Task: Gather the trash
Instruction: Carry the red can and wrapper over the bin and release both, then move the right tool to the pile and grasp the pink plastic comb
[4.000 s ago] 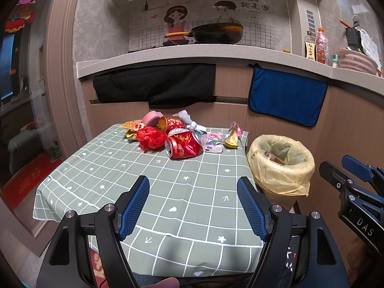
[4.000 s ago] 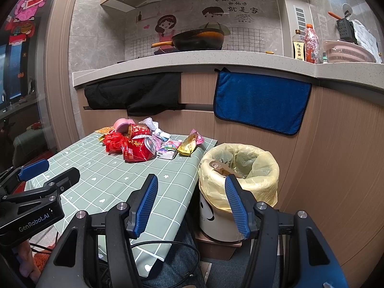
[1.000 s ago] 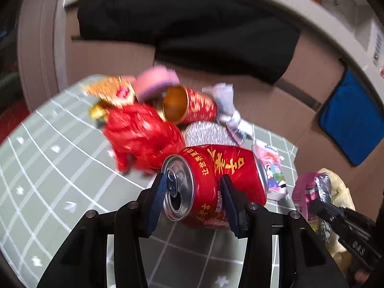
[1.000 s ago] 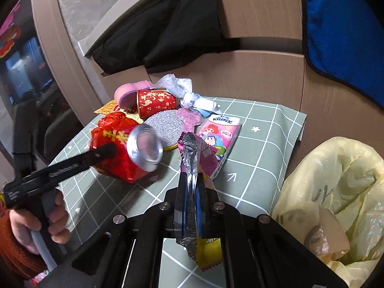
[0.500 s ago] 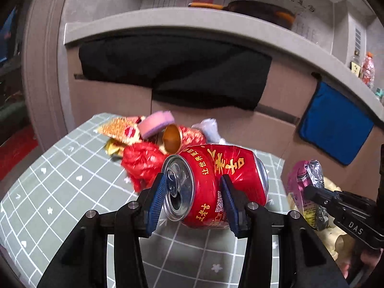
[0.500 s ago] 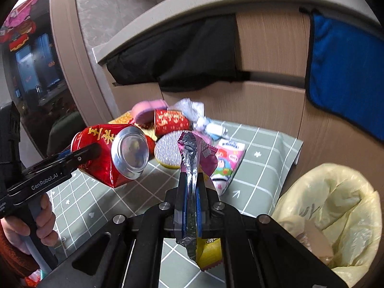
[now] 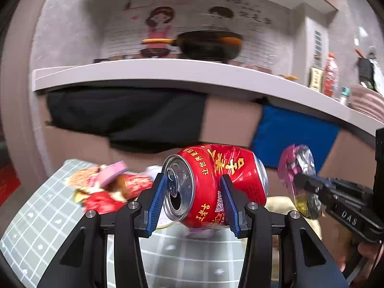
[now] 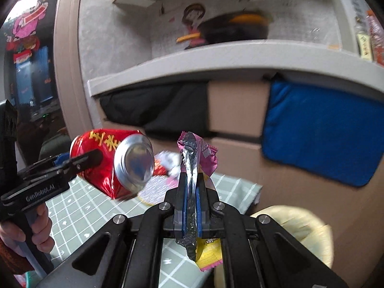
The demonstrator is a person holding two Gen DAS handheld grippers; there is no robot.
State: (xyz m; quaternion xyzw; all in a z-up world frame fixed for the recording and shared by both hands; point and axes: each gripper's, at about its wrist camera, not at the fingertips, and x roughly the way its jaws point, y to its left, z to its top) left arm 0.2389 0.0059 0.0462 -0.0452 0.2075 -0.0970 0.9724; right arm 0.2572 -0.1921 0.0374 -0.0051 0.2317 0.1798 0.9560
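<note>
A dented red drink can lies sideways between the blue pads of my left gripper, held in the air above the green checked table. My right gripper is shut on a pink and silver snack wrapper, also lifted clear. In the right wrist view the can hangs at the left in the left gripper. The wrapper shows at the right of the left wrist view. More trash stays piled on the table. A bin lined with a yellow bag stands low right of the table.
A wooden cabinet front behind the table carries a black cloth and a blue towel. The white counter above holds a dark wok and bottles. A hand grips the left tool's handle.
Both grippers, open and empty in the oldest frames, have risen over the last second with the can and the wrapper. The table and trash pile have dropped lower in both views.
</note>
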